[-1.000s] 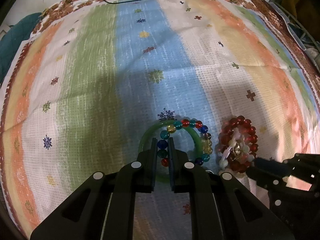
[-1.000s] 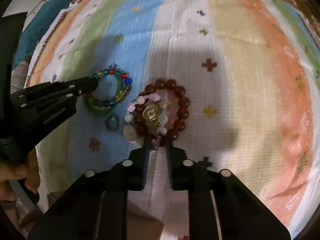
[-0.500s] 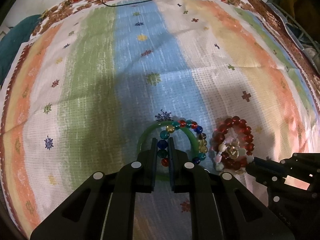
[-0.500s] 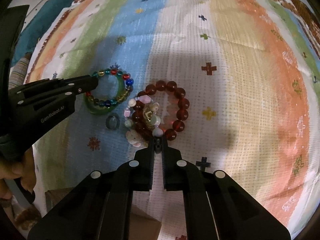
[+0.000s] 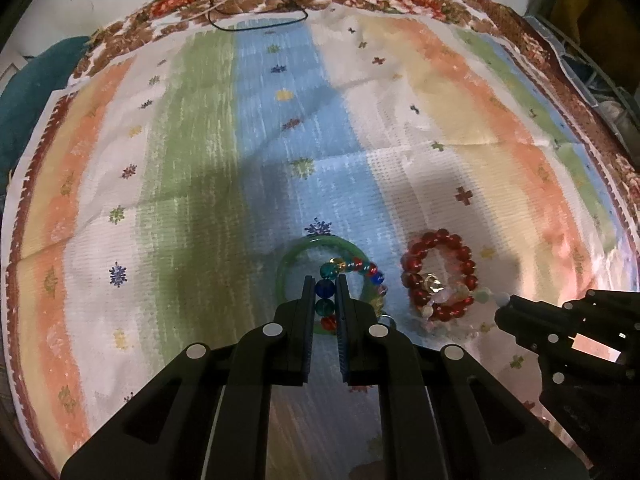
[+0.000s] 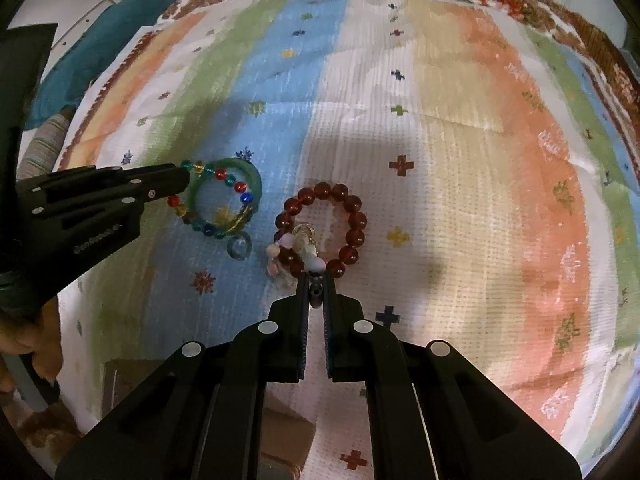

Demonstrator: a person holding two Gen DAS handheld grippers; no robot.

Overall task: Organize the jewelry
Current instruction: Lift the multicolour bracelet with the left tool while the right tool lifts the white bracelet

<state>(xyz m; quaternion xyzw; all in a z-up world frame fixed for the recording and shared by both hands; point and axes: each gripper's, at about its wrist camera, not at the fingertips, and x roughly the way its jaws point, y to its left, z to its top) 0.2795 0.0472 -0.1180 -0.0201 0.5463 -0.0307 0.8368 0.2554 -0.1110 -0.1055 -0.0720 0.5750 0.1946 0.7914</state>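
My left gripper [image 5: 325,280] is shut on the multicolour bead bracelet [image 5: 362,270], which lies over a green bangle [image 5: 296,250] on the striped cloth [image 5: 200,160]. Both also show in the right wrist view, bracelet [image 6: 224,184] and bangle [image 6: 254,178]. My right gripper [image 6: 316,278] is shut on a pale pink-and-white bead strand [image 6: 310,262] that lies across a dark red bead bracelet [image 6: 352,216]. The red bracelet [image 5: 460,250] sits right of the bangle in the left wrist view. A small grey-blue ring [image 6: 239,247] lies between the two piles.
A thin black cord [image 5: 264,16] lies at the cloth's far edge. A teal cushion [image 5: 24,92] is beyond the left edge. A brown box [image 6: 280,436] shows under the right gripper. A hand [image 6: 24,340] holds the left gripper.
My right gripper closed on the pale bead strand and drew it back off the red bracelet. My left gripper stayed shut on the multicolour bracelet and pulled it a little nearer.
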